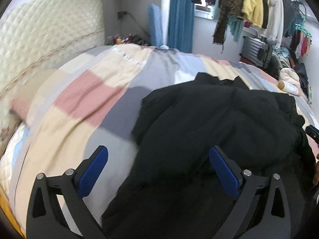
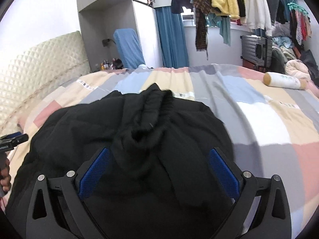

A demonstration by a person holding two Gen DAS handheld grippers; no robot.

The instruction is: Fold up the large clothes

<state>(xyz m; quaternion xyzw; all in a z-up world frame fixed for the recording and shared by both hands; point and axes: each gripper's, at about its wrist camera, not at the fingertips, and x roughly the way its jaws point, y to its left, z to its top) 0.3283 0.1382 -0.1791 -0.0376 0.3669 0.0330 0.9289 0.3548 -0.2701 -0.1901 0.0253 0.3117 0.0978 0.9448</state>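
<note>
The black garment (image 2: 127, 131) lies bunched on the checked bed (image 2: 259, 119), with the right claw (image 2: 159, 171) spread over its middle, the left claw (image 1: 157, 171) spread at its edge, a bolster (image 2: 283, 80) well apart.

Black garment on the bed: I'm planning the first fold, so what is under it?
The black garment lies bunched on the patchwork bedcover, which shows all round it. Anything beneath its folds is covered and cannot be seen.

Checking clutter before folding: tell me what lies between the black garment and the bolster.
Only bare patchwork bedspread between garment and bolster, in the right wrist view.
</note>
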